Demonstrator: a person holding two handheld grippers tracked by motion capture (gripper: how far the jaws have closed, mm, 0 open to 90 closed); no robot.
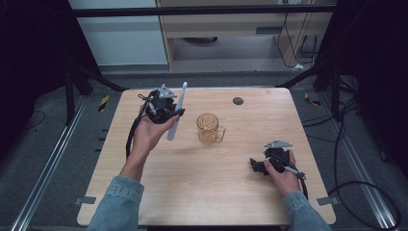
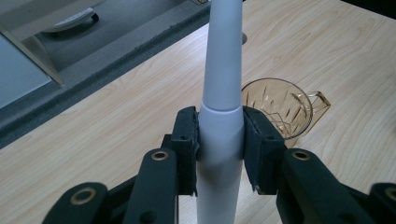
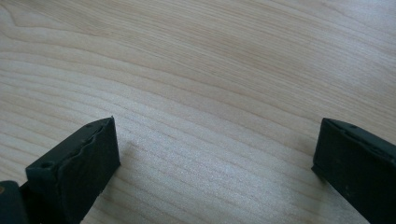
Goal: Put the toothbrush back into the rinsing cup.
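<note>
- High view shows your left gripper (image 1: 166, 111) raised over the far left of the wooden surface (image 1: 202, 192), clamped on a white toothbrush (image 1: 177, 110) that stands tilted, head end up toward the far edge
- Left gripper view: the jaws pinch the toothbrush (image 2: 219, 121) at the thick collar where the handle narrows to the neck, both pads flat against it
- It looks like smooth, stiff plastic, light, probably slick; that wider collar seems the safest place to hold, as the taper above could let it slide
- An amber glass mug (image 1: 210, 128) with cut facets sits just right of the brush, mid-surface; it is fragile, so go gently near its rim
- Your right gripper (image 1: 269, 161) rests near the right edge, jaws spread wide with nothing between them
</note>
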